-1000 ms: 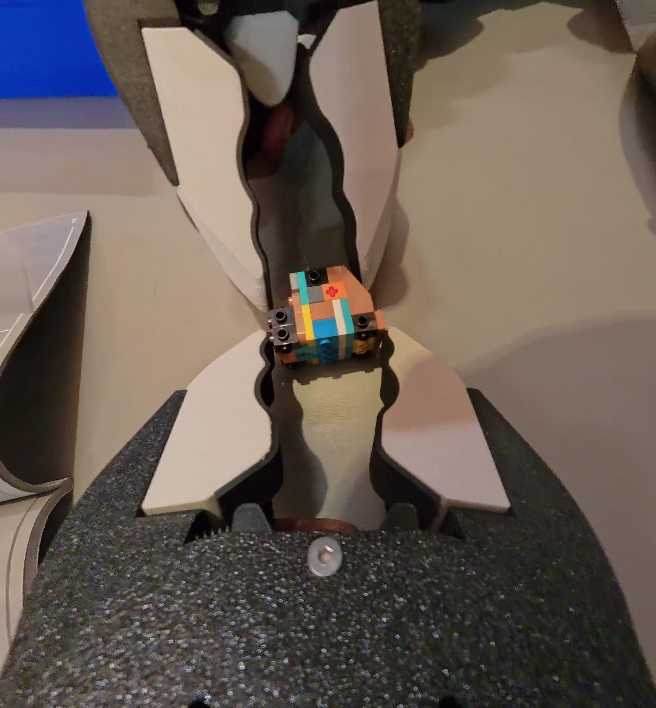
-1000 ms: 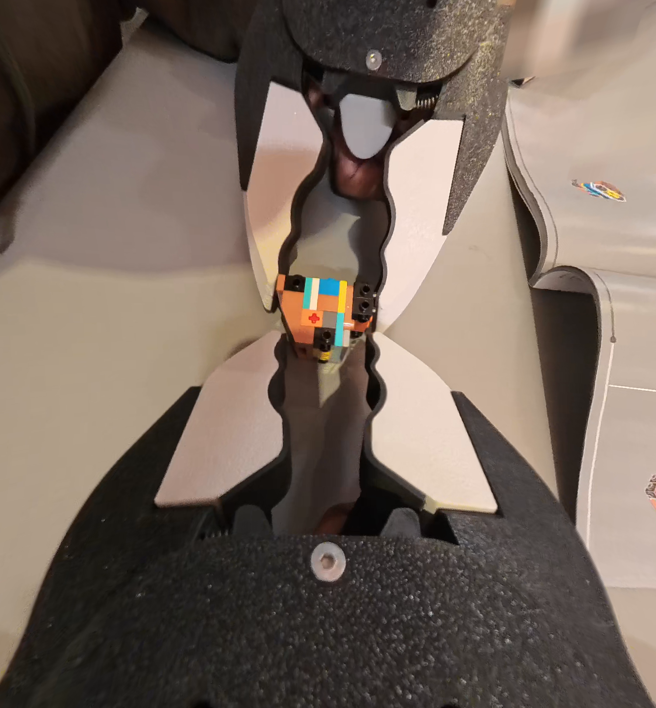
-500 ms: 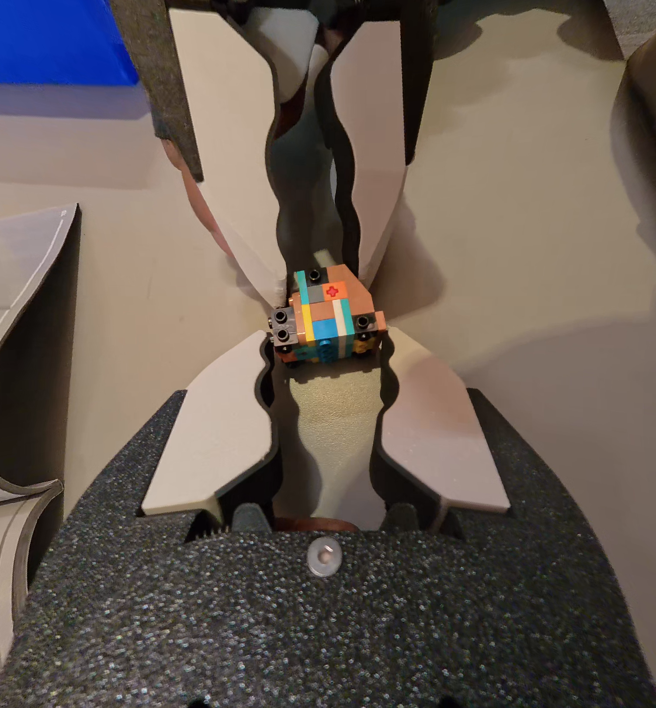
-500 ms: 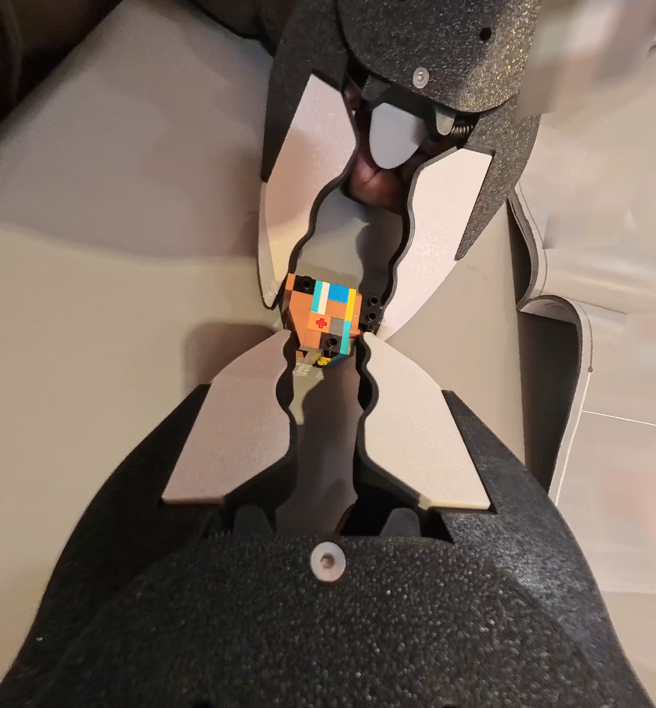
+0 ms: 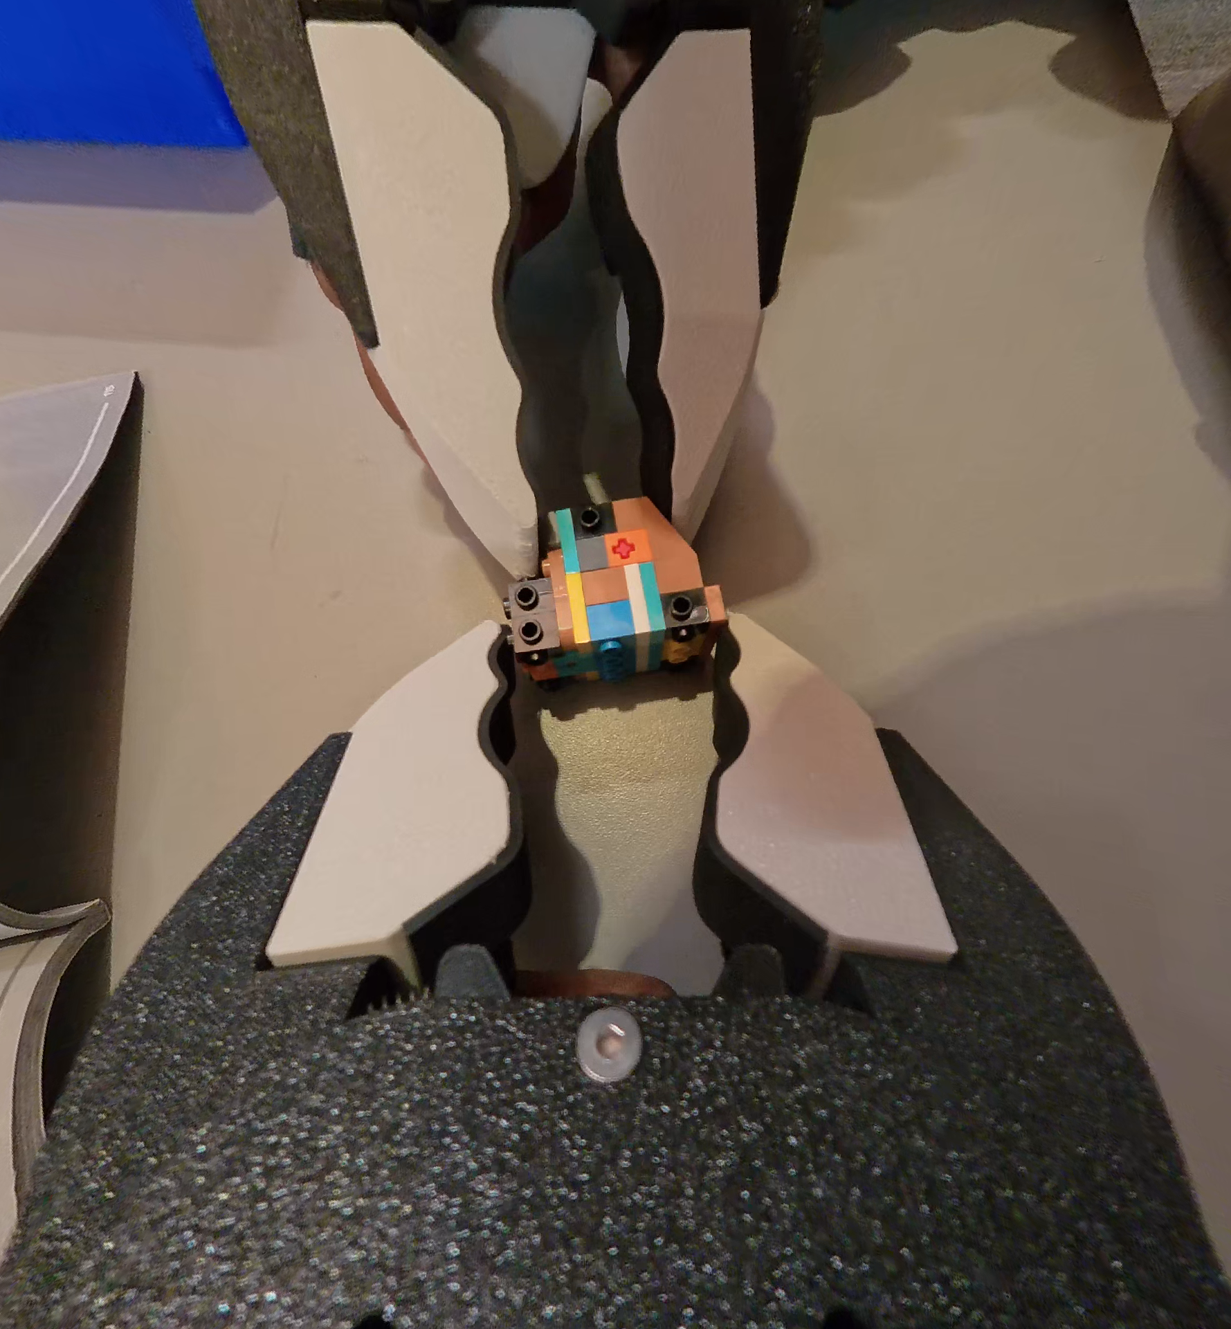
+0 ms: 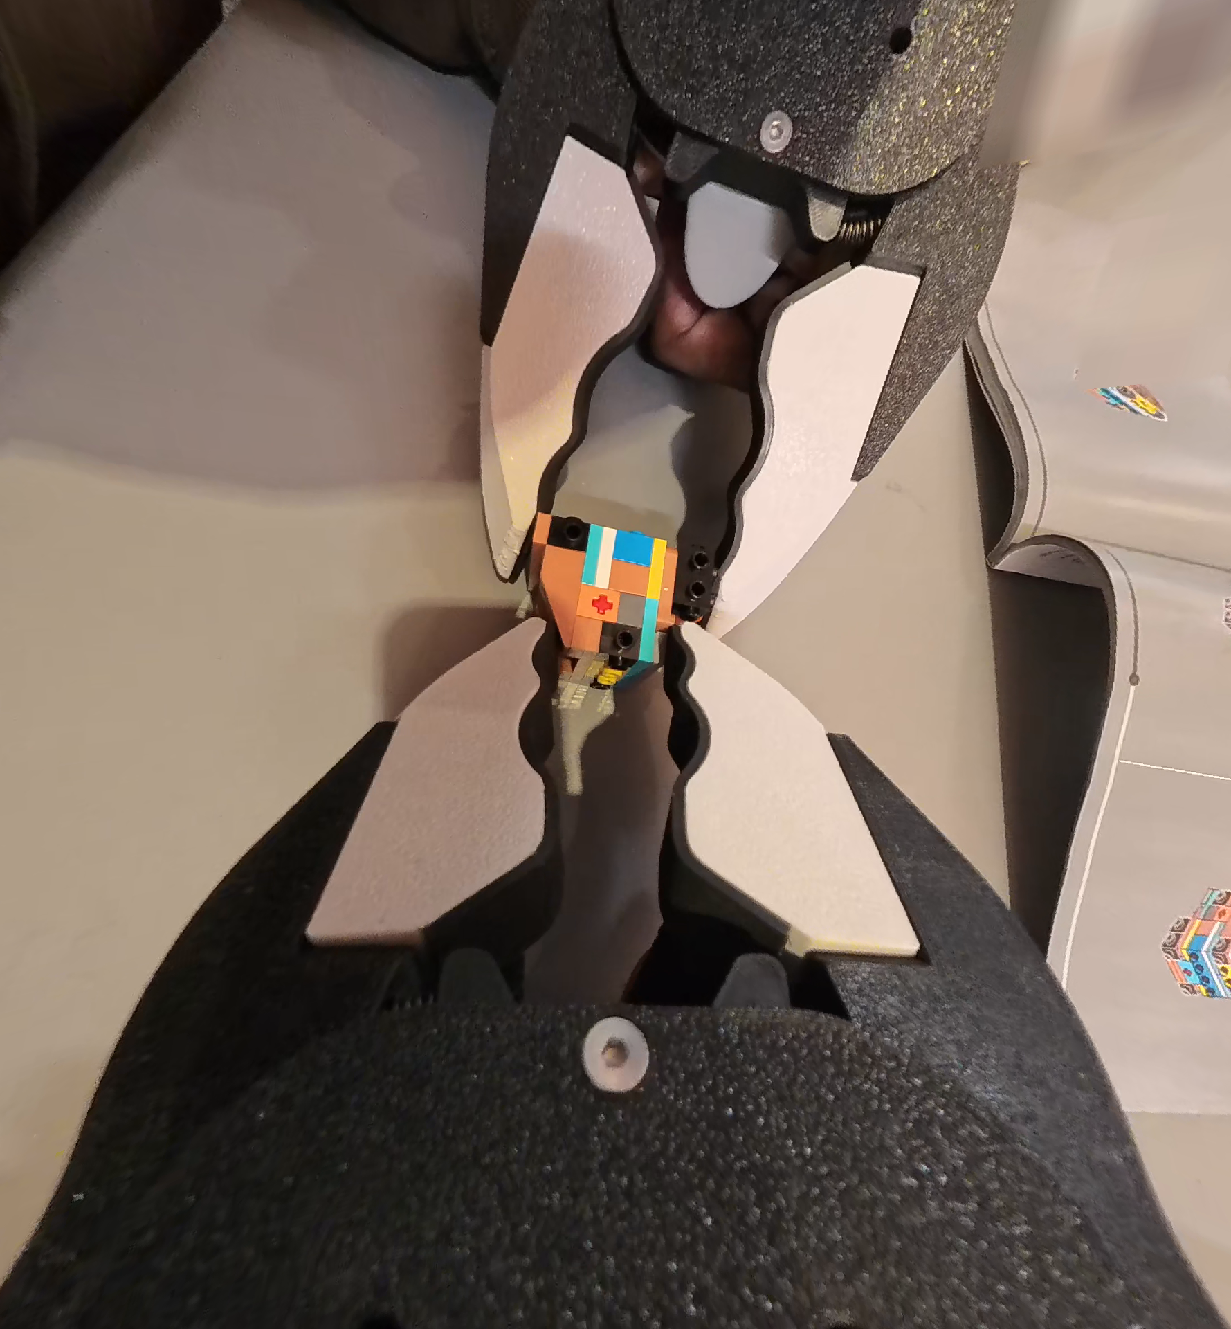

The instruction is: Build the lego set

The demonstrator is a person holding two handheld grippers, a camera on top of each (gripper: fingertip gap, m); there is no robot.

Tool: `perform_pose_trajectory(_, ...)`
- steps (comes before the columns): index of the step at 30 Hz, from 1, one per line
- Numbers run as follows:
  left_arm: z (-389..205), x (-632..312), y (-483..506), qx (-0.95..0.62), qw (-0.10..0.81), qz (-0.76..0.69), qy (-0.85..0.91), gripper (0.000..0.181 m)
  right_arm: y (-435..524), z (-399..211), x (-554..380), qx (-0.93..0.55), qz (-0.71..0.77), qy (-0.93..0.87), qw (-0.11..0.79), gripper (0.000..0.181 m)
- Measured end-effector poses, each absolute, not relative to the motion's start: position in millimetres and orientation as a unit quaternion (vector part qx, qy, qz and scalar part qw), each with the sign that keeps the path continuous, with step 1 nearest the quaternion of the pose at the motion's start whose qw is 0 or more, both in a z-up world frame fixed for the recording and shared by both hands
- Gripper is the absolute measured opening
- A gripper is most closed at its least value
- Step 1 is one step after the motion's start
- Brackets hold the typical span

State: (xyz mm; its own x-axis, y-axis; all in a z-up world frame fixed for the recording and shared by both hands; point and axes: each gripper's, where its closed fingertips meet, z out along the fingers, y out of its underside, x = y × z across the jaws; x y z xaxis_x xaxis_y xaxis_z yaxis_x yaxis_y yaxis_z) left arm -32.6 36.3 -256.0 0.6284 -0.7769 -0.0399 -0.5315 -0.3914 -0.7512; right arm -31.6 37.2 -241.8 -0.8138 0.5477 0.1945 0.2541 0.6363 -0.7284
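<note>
Both grippers, left [image 5: 612, 633] and right [image 6: 601, 633], have jaws clenched on the model [image 5: 616, 597] from opposite ends, probably bracing it to press pieces together.

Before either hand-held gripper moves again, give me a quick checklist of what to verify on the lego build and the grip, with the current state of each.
1. Left hand-held gripper closed on the lego build: ok, both tips press its sides.
2. Right hand-held gripper closed on the same build from the opposite end: ok.
3. Grey piece under the build seated: cannot tell, it hangs down between the right gripper's fingers.
4. Build clear of the table: cannot tell.
5. Instruction booklet open and in view: ok, pages lie beside the grippers.
6. Top tiles flush: ok, none looks lifted.
</note>
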Motion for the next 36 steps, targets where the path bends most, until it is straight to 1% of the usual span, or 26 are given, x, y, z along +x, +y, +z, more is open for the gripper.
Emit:
perform_pose_trajectory(7, -256, -32, 36, -0.818, 0.381, -0.162, 0.400, 0.054, 38, -242, -31, -0.235, 0.368, -0.876, 0.205, 0.030)
perform_pose_trajectory(9, -256, -31, 34, -0.815, 0.379, -0.165, 0.406, 0.054, 41, -247, -28, -0.237, 0.353, -0.884, 0.197, 0.045)
perform_pose_trajectory(11, -257, -32, 32, -0.814, 0.377, -0.164, 0.410, 0.055, 49, -252, -25, -0.241, 0.339, -0.888, 0.198, 0.053)
perform_pose_trajectory(17, -248, -33, 25, -0.794, 0.397, -0.183, 0.422, 0.068, 67, -246, -32, -0.272, 0.367, -0.860, 0.227, 0.053)
perform_pose_trajectory(19, -240, -37, 25, -0.782, 0.420, -0.194, 0.418, 0.069, 75, -242, -41, -0.294, 0.371, -0.844, 0.251, 0.051)
perform_pose_trajectory(23, -214, -57, 40, -0.770, 0.488, -0.197, 0.360, 0.068, 105, -227, -67, -0.361, 0.362, -0.787, 0.345, 0.048)
perform_pose_trajectory(28, -189, -100, 70, -0.764, 0.580, -0.125, 0.253, 0.066, 151, -225, -87, -0.478, 0.292, -0.713, 0.421, 0.046)
perform_pose_trajectory(33, -181, -124, 82, -0.757, 0.622, -0.084, 0.182, 0.062, 170, -230, -94, -0.534, 0.242, -0.685, 0.432, 0.057)
perform_pose_trajectory(36, -179, -130, 84, -0.755, 0.633, -0.087, 0.151, 0.058, 172, -234, -98, -0.542, 0.231, -0.687, 0.424, 0.059)
